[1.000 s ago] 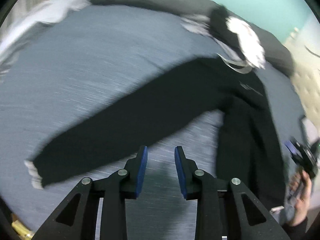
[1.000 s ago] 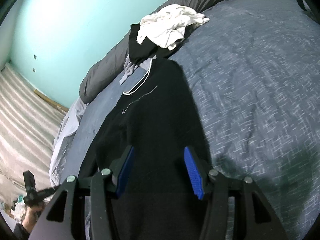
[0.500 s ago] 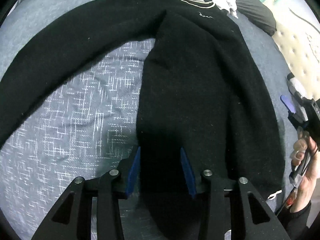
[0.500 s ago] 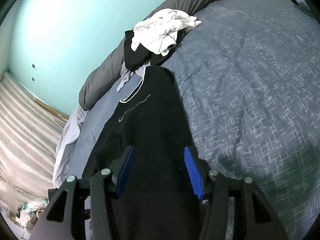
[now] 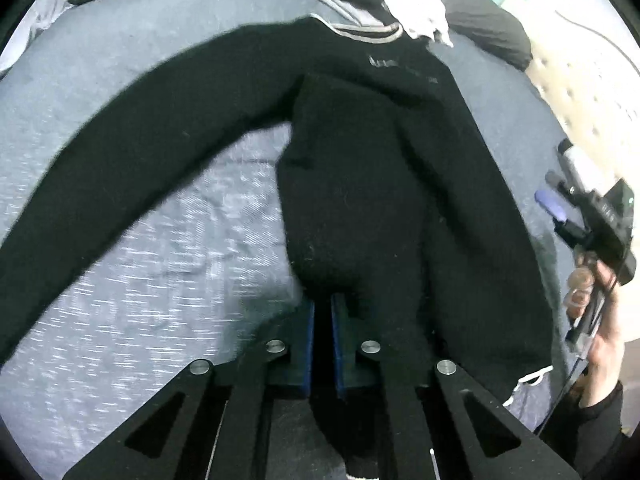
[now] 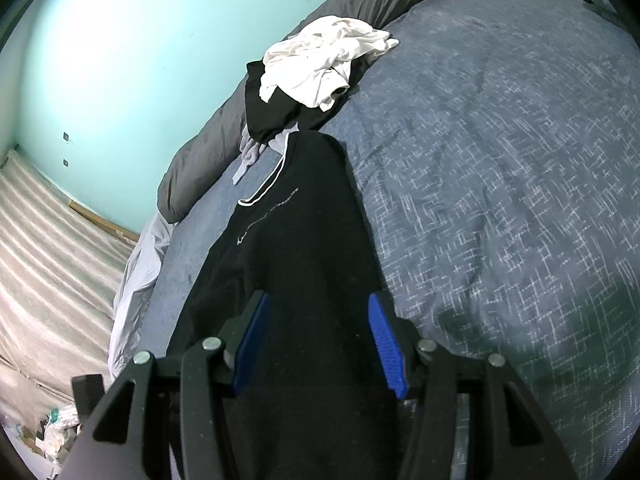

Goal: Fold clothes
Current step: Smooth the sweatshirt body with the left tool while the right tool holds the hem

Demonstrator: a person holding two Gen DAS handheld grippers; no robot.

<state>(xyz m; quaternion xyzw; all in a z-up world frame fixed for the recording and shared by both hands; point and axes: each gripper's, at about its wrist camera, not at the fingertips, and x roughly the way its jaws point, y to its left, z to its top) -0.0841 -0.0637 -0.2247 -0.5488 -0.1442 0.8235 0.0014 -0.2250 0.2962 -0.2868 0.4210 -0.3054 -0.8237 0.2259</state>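
Note:
A black sweatshirt (image 5: 384, 168) with a white-edged collar lies on the blue-grey bed cover (image 5: 152, 248). Its one sleeve (image 5: 132, 152) stretches out to the left. My left gripper (image 5: 322, 308) is shut on the sweatshirt's lower hem edge, and cloth bunches up just beyond the blue pads. In the right wrist view the same sweatshirt (image 6: 296, 248) runs away from me toward the collar. My right gripper (image 6: 320, 320) hangs open over its near end, and I cannot tell whether it touches the cloth. That right gripper (image 5: 560, 208) also shows at the right edge of the left wrist view, held by a hand (image 5: 600, 320).
A pile of white and black clothes (image 6: 320, 68) sits beyond the collar, against dark grey pillows (image 6: 200, 160). A turquoise wall (image 6: 140, 60) stands behind. A pale padded surface (image 5: 580, 92) lies to the right of the bed. Striped pale flooring (image 6: 48, 260) lies beside the bed.
My left gripper swung from the sleeve to the sweatshirt's hem and went from open to shut on it. The right gripper stayed open and edged slightly forward over the cloth.

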